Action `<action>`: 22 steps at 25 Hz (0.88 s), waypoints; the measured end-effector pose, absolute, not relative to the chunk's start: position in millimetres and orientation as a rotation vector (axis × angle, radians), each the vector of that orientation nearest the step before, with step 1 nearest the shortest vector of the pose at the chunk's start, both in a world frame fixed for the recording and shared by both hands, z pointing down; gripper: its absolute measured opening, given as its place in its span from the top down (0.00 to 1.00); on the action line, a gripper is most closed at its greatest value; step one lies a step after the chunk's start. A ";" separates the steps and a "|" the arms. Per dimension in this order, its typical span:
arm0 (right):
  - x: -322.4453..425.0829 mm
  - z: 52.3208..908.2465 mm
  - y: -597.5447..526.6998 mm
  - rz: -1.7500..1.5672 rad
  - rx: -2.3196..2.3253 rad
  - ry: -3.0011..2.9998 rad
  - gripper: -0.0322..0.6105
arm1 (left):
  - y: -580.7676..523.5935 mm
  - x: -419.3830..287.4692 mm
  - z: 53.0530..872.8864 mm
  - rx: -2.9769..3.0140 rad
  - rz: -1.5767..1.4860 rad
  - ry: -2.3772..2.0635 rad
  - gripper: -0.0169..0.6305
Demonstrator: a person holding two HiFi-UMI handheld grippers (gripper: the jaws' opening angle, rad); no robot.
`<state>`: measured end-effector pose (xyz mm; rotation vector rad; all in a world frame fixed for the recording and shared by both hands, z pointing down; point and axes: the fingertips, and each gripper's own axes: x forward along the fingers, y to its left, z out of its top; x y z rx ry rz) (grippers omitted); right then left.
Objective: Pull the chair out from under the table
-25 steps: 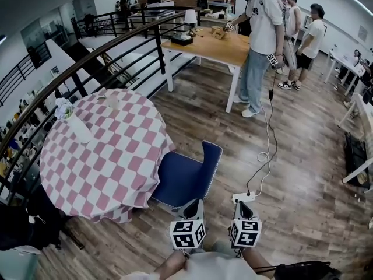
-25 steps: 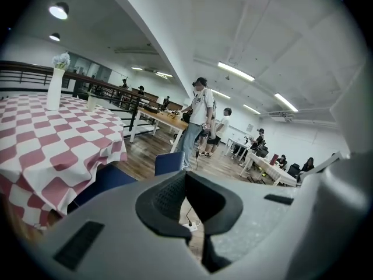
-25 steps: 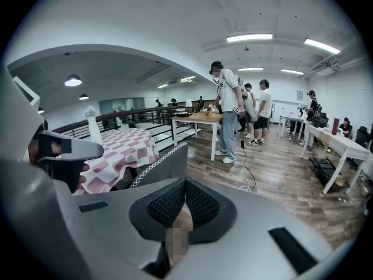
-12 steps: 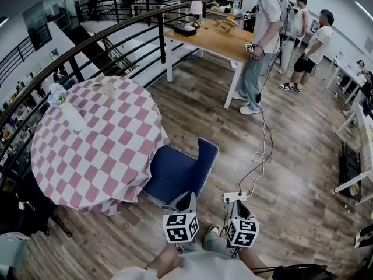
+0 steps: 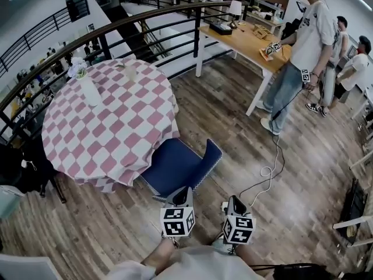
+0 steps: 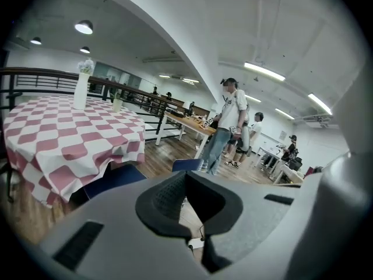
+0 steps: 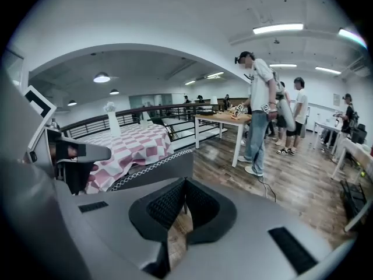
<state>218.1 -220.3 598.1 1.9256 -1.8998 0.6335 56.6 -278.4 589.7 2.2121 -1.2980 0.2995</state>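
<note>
Now you're closing on the chair point(image 5: 175, 167), with nothing gripped yet.
You've swung round and brought both grippers nearer its seat edge: left gripper point(image 5: 185, 190) and right gripper point(image 5: 233, 199) both have jaws pressed together, empty (seat still tucked under the table point(image 5: 111, 121)).

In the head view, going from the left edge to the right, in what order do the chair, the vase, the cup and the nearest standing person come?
vase → cup → chair → person
</note>
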 end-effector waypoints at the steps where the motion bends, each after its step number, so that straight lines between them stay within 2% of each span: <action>1: 223.7 594.8 -223.9 0.613 1.887 -1.930 0.92 | -275.4 60.9 588.2 2.189 0.287 -1.327 0.97; 9: 223.3 593.7 -248.2 0.614 1.703 -2.123 0.92 | -246.8 82.9 584.7 2.115 0.301 -1.477 0.97; 17: 219.9 609.9 -241.2 0.679 1.657 -2.135 0.92 | -240.7 71.3 601.6 2.085 0.492 -1.514 0.97; 20: 219.3 607.2 -246.0 0.670 1.659 -2.139 0.92 | -244.7 70.9 606.8 2.086 0.533 -1.486 0.93; 22: 220.1 605.4 -249.7 0.665 1.667 -2.140 0.92 | -247.7 75.8 610.3 2.109 0.554 -1.439 0.82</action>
